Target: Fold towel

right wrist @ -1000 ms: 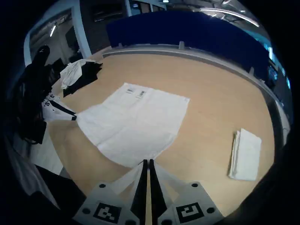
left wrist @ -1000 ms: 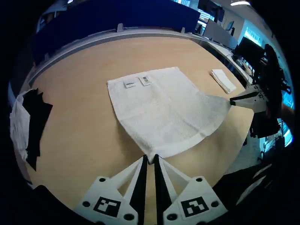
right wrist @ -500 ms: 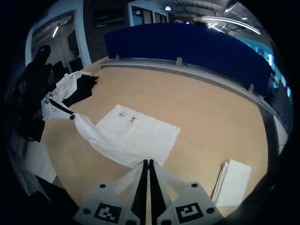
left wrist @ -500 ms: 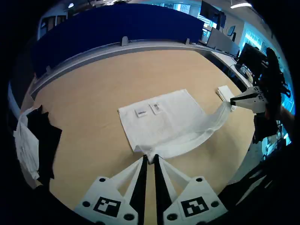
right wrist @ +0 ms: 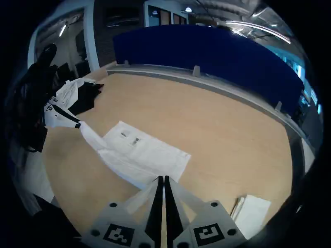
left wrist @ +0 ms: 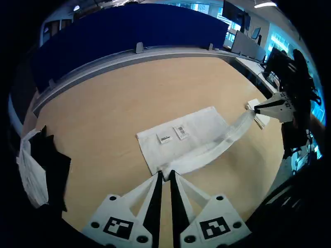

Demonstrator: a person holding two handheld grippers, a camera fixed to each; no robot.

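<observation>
A white towel point(left wrist: 194, 128) lies on the wooden table point(left wrist: 120, 95), two labels facing up near its far edge. Its near edge hangs lifted between both grippers as a sagging band. My left gripper point(left wrist: 165, 175) is shut on one near corner. My right gripper point(left wrist: 255, 110), off to the right with a hand behind it, holds the other corner. In the right gripper view the towel point(right wrist: 149, 153) runs from my right gripper point(right wrist: 163, 178), shut on its corner, to my left gripper point(right wrist: 78, 125) at the far left.
A folded white towel point(right wrist: 253, 208) lies near the table's edge; in the left gripper view this folded towel point(left wrist: 260, 118) sits just behind the right gripper. A pile of black and white clothes point(left wrist: 39, 169) rests at the other end. A blue partition point(right wrist: 207, 45) backs the table.
Both grippers have risen and moved forward with the towel's near corners. The near half has come off the table and now hangs as a narrow band above the flat half.
</observation>
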